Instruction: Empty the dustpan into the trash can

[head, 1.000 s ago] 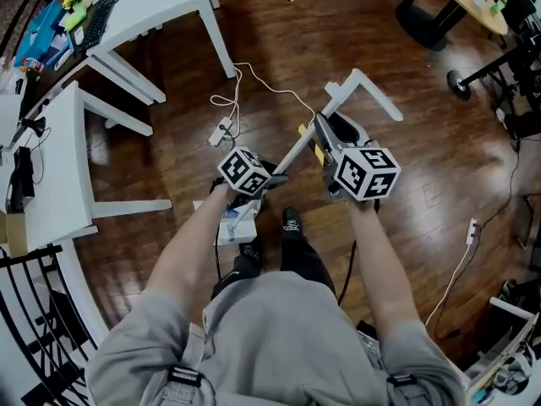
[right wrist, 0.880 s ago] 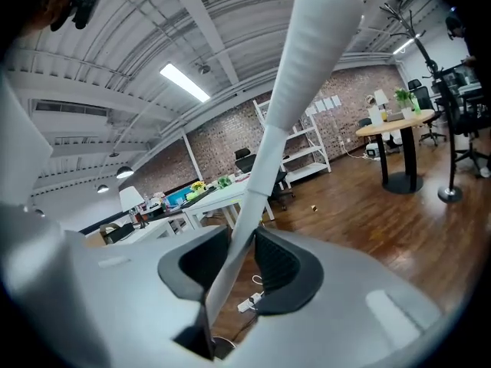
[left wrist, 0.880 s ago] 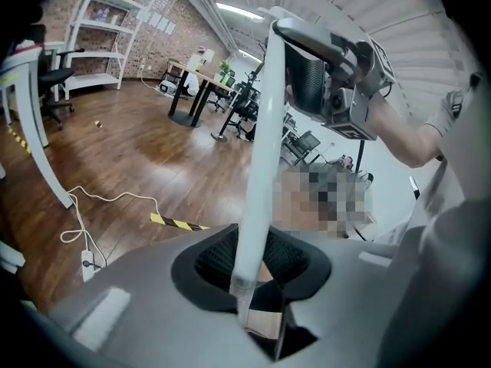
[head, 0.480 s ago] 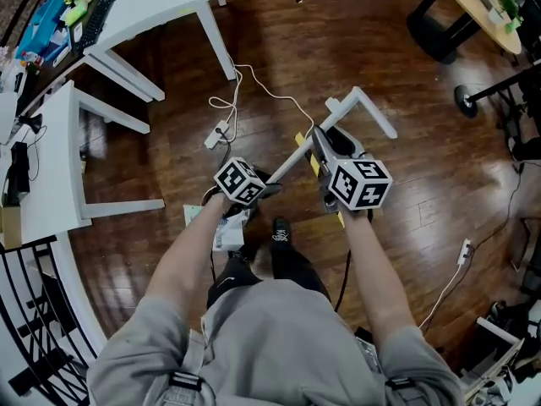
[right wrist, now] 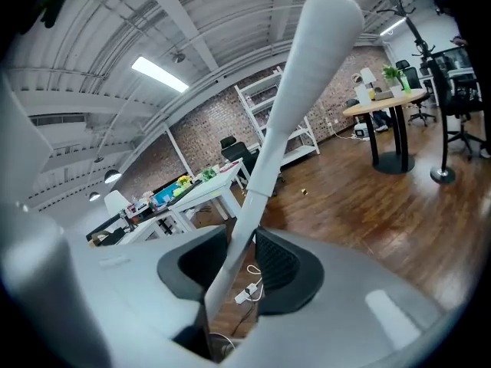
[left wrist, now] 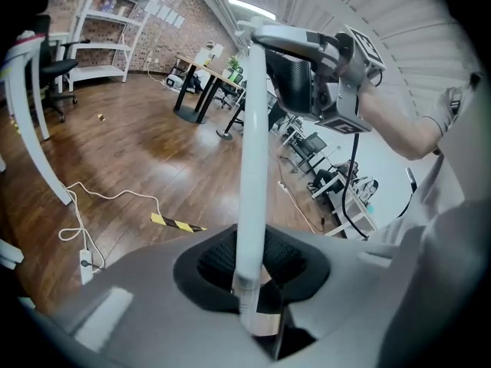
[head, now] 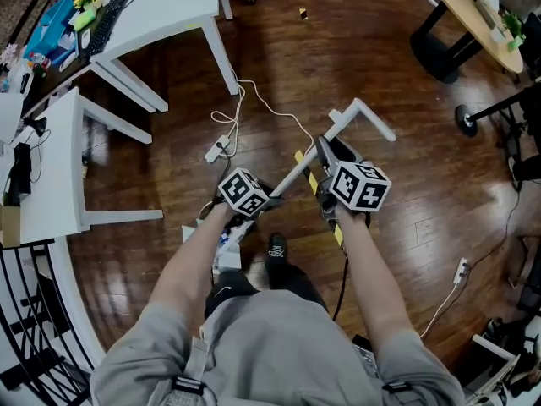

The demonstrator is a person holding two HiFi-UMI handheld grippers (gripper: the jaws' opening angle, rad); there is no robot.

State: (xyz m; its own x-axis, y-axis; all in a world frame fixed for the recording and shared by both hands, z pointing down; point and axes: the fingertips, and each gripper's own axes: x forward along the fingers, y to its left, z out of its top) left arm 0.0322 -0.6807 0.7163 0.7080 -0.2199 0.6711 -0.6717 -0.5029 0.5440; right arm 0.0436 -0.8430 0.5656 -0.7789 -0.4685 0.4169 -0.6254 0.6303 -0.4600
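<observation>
Left gripper (head: 273, 178): jaws narrow, clamped on white dustpan handle (head: 297, 162), low on shaft. Right gripper (head: 325, 146): jaws clamped on same handle near T-grip. Handle slants above wood floor (head: 406, 100) and yellow-black striped tape (left wrist: 176, 222).

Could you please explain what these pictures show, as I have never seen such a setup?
A standing person holds a two-jaw gripper in each hand; the marker cubes are part of them. One picture comes from a camera on the person's head, looking down; the other two from cameras riding on the grippers. The left gripper and the right gripper are both clamped on one long white handle. Below is a wooden floor with a power strip, beside white tables.
</observation>
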